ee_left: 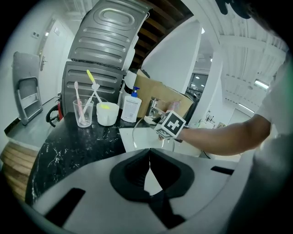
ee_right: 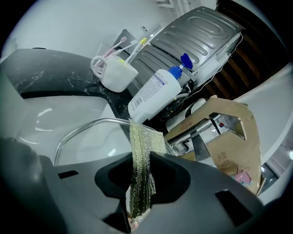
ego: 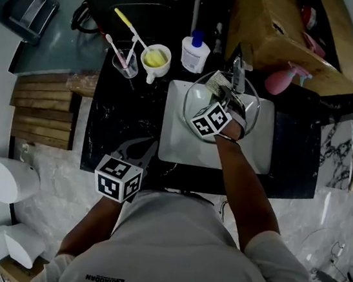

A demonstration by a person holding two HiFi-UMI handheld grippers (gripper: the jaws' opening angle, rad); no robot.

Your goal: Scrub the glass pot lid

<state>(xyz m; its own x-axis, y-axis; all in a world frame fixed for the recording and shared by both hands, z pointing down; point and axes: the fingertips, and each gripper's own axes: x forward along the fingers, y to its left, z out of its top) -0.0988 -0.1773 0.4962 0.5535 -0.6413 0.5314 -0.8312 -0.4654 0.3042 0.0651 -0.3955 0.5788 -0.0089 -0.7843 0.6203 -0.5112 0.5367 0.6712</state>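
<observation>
The glass pot lid (ego: pixel 253 106) stands tilted in the white sink (ego: pixel 174 137), its clear rim showing in the right gripper view (ee_right: pixel 82 124) and the left gripper view (ee_left: pixel 134 131). My right gripper (ego: pixel 226 96) (ee_right: pixel 141 160) is shut on a yellow-green mesh scrub cloth (ee_right: pixel 145 139) (ego: pixel 217 81), which rests against the lid's upper rim. My left gripper (ego: pixel 142 146) (ee_left: pixel 149 150) hovers over the black counter at the sink's front left, apart from the lid. It is shut with nothing in it.
Behind the sink stand a soap bottle (ego: pixel 194 52), a white cup (ego: pixel 155 59), a clear cup with toothbrushes (ego: pixel 125 62) and the faucet (ego: pixel 238 75). A cardboard box (ego: pixel 289 35) and a pink spray bottle (ego: pixel 281 79) sit at the back right.
</observation>
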